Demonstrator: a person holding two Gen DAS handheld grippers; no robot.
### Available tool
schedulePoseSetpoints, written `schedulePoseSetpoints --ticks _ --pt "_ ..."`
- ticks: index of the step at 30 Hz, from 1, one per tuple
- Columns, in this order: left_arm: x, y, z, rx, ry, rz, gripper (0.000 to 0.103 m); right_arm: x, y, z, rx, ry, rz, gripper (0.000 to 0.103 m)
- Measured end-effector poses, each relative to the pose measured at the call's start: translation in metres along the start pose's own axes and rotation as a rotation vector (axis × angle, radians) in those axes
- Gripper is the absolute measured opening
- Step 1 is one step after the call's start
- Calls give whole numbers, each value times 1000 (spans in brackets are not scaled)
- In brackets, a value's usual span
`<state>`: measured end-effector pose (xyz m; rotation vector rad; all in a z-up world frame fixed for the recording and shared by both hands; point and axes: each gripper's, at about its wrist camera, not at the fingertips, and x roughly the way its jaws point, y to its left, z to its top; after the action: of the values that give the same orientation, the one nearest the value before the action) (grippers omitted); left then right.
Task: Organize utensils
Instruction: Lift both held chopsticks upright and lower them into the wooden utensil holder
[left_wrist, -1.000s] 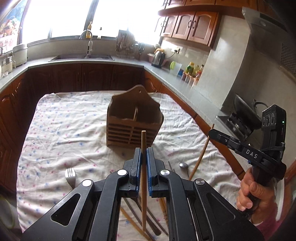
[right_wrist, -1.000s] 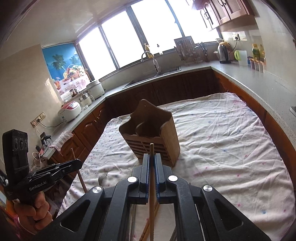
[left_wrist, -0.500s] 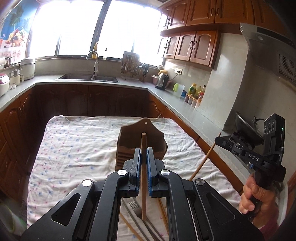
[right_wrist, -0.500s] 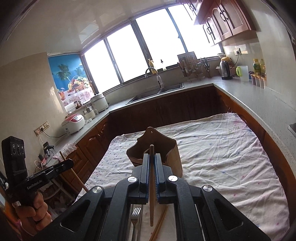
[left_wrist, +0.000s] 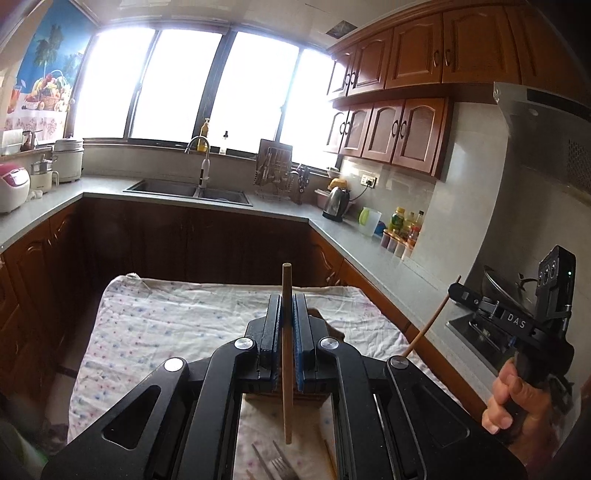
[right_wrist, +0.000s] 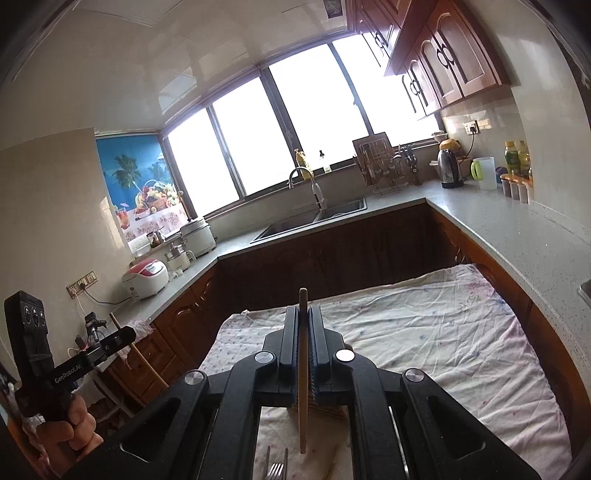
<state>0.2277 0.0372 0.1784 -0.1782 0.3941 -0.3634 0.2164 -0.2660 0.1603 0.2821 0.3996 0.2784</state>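
A: Where are the chopsticks?

B: Two are up in the air, one per gripper. The left gripper (left_wrist: 287, 310) pinches a chopstick (left_wrist: 286, 369) upright between its blue pads, tip poking above the jaws, lower end hanging free over the table. The right gripper (right_wrist: 303, 325) is pressed onto its own chopstick (right_wrist: 303, 387) the same way.

A: And the holder?

B: The wooden holder (left_wrist: 258, 398) sits on the table straight ahead, mostly hidden behind the jaws; only its lower edge shows. In the right view a slatted corner (right_wrist: 328, 410) of it peeks out beneath the fingers.

A: Anything left lying down?

B: One fork (left_wrist: 282, 466) under the left gripper, with more sticks beside it, cut off by the frame so I cannot count them. The right view shows fork tines (right_wrist: 275, 469) too.

A: The surface?

B: A white cloth (left_wrist: 166, 325) with small coloured dots, wrinkled, covering the table.

A: The room?

B: A kitchen. Grey counter (left_wrist: 280, 210) runs round three sides over dark wood cabinets. A double sink (left_wrist: 188, 190) under a wide window of four panes, one kettle (left_wrist: 337, 203), two rice cookers at left, a row of bottles and jars at right. A person's hand (left_wrist: 517, 398) grips the right gripper's handle, another hand (right_wrist: 62, 424) the left one's.
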Motion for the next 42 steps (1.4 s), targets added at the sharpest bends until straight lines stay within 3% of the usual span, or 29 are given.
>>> schedulePoseSetpoints --ticks 12,24,31,42 --pt "69 11 54 -21 -97 42 5 50 -3 51 -42 -90 -49 5" --pt "148 38 -7 -123 -64 94 5 108 -36 -8 15 -71 -84 5" --pt "170 37 -37 -107 5 115 5 116 -51 -34 66 -67 -85 5" --pt "171 32 -33 -77 32 125 6 121 -57 -32 78 -25 -92 5"
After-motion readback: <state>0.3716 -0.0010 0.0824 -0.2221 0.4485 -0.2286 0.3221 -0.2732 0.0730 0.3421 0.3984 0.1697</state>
